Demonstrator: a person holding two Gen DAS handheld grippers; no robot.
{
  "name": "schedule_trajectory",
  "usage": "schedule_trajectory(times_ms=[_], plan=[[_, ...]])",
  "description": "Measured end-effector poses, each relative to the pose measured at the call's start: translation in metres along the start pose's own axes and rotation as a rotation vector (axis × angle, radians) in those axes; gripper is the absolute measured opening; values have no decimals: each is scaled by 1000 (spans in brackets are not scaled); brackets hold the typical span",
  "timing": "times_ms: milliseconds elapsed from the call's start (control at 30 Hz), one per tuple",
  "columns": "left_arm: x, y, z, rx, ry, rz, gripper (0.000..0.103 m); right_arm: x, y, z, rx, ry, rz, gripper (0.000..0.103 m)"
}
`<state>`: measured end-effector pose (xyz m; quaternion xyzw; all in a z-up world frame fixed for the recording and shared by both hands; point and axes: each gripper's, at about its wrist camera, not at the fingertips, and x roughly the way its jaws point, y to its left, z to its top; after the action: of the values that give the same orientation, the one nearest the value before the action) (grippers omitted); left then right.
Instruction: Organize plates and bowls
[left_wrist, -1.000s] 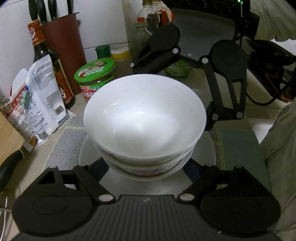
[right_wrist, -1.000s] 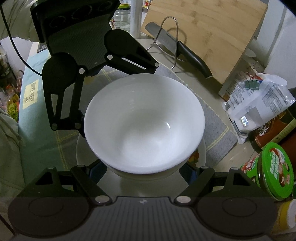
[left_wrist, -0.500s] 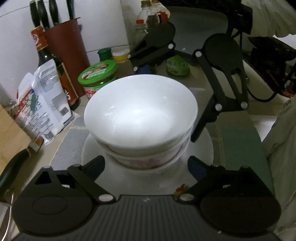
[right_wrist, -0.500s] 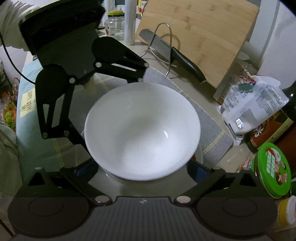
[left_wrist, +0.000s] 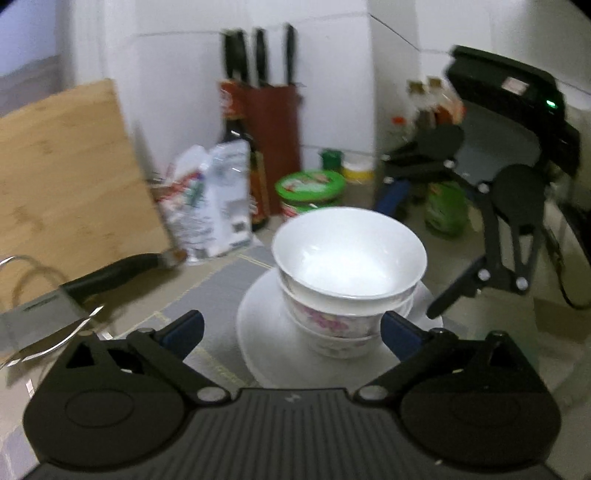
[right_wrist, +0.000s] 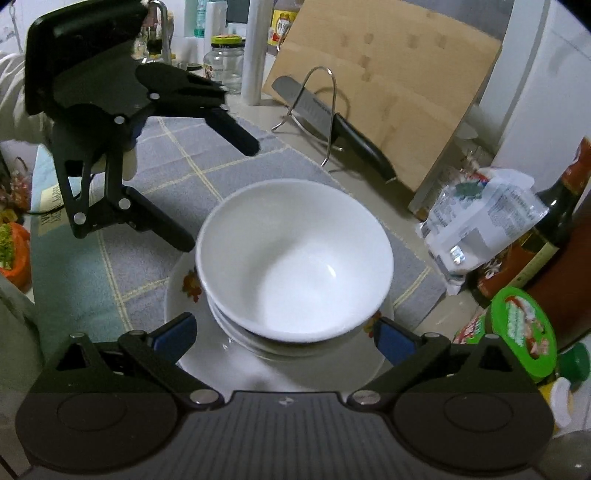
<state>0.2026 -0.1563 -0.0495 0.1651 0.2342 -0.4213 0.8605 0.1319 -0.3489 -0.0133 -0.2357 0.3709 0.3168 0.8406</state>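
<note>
Well, no label legible; green-lid jar (right_wrist: 522, 328) w/ picture beside bowls (right_wrist: 293, 258).

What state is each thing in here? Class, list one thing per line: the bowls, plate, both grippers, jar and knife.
White bowl: upright, empty, top of the stack.
Floral bowl: upright, nested beneath.
Plate: flat on the mat, carrying the bowls.
Left gripper: open, fingers just spread, holding nothing.
Right gripper: open, clear of the bowls.
Green-lidded jar: closed.
Knife: resting in the wire rack.
</note>
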Motion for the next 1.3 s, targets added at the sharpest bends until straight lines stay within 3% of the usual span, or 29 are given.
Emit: schedule_trajectory(times_ms=[167, 333, 367, 567, 700, 800, 900, 1000, 1300], plan=[[-30, -3, -12, -65, -93, 48, 102, -18, 28, 12, -2, 22, -95, 103], [-55, 2, -18, -145, -161, 91, 102, -22, 57, 19, 66, 60, -257, 103], [-61, 4, -19, -165, -170, 103, 102, -22, 61, 20, 70, 71, -130, 103], [-91, -1, -23, -173, -184, 152, 102, -34, 81, 23, 424, 71, -327, 103], [-101, -6, -20, -203, -123, 154, 102, -46, 110, 26, 634, 55, -445, 103], [-106, -11, -20, -235, -78, 179, 102, -50, 124, 28, 805, 90, -540, 103], [-109, -16, -19, -245, -22, 215, 102, -54, 134, 27, 956, 108, -565, 103], [-114, -19, -20, -260, 11, 226, 102, -61, 149, 29, 995, 91, -574, 103], [-140, -32, -14, -251, 8, 256, 102, -88, 173, 28, 1017, 58, -626, 103]])
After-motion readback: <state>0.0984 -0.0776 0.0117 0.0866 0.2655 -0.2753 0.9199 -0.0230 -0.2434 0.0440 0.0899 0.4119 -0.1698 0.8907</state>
